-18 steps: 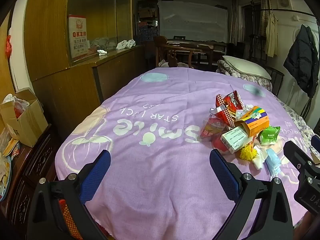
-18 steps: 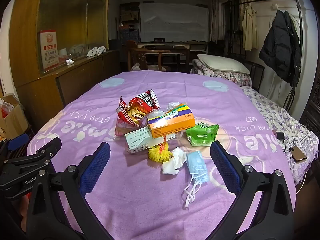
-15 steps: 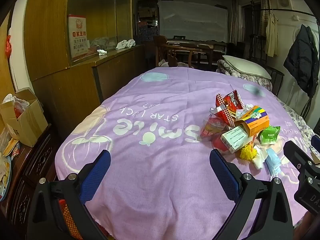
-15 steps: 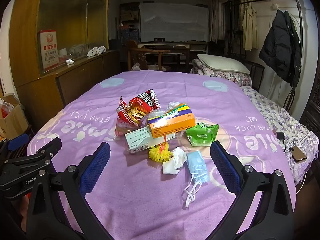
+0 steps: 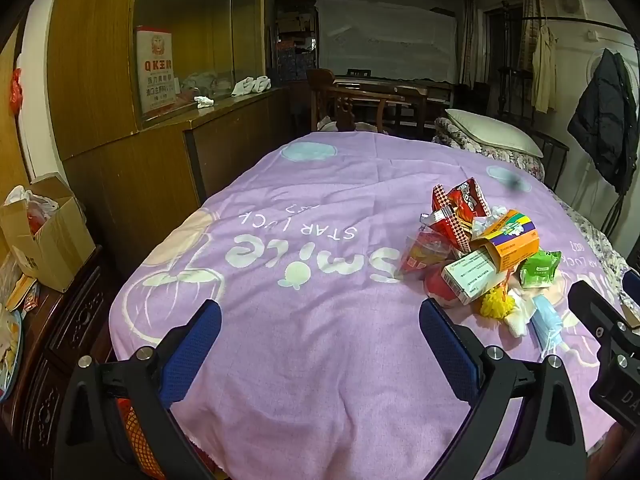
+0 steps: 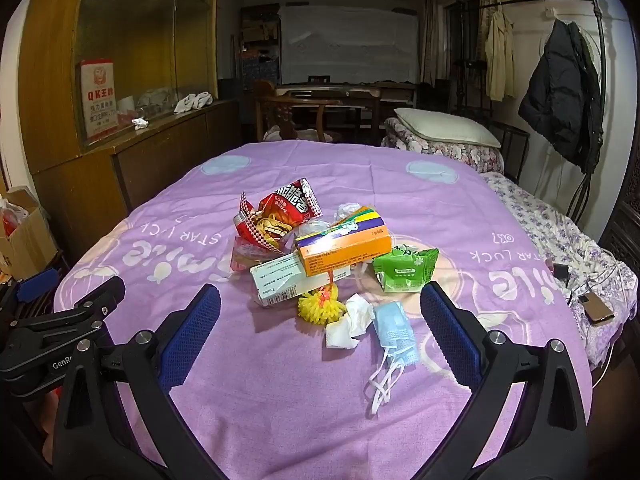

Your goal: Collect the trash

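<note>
Right wrist view shows my right gripper (image 6: pixel 320 320) and left gripper (image 5: pixel 320 332) spread empty, heaped wrapper-and-box trash pile (image 6: pixel 320 248) at twelve o'clock, ungrasped.

Lilac cartoon-print tablecloth (image 6: pixel 280 400); orange box (image 6: pixel 344 250); green packet (image 6: pixel 404 270); pale-blue mask (image 6: pixel 396 332).

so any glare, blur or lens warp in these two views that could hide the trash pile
Right wrist view: sharp; a glare strip washes out the orange box top, and the pile casts soft shadows toward the camera on the purple cloth. Left wrist view: a dark smudge sits beyond the pile, not over it. Both: fisheye bending and black corners.
</note>
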Action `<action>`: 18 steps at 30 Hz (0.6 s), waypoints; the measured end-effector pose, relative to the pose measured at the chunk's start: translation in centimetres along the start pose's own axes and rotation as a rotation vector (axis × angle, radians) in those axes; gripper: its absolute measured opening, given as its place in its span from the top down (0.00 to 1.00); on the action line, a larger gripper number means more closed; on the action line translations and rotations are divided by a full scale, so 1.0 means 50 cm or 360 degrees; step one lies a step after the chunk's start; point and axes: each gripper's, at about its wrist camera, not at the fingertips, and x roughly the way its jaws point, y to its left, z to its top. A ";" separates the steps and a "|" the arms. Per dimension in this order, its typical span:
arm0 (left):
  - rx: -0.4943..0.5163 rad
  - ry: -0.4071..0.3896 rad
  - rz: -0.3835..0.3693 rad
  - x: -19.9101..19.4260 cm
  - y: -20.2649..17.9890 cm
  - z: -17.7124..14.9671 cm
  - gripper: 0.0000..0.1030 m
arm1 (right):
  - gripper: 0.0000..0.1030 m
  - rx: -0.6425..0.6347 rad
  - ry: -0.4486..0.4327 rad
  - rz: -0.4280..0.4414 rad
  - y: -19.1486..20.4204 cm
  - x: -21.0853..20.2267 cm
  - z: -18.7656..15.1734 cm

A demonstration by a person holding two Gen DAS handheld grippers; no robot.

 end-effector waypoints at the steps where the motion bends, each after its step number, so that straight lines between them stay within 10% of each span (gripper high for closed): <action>1: -0.0001 0.0001 0.0000 0.000 0.000 0.000 0.05 | 0.07 -0.0001 0.0000 0.0000 0.000 0.000 0.000; 18: -0.0003 0.0009 0.0000 0.009 0.003 -0.010 0.05 | 0.07 0.0000 0.0008 0.0002 -0.005 0.005 -0.004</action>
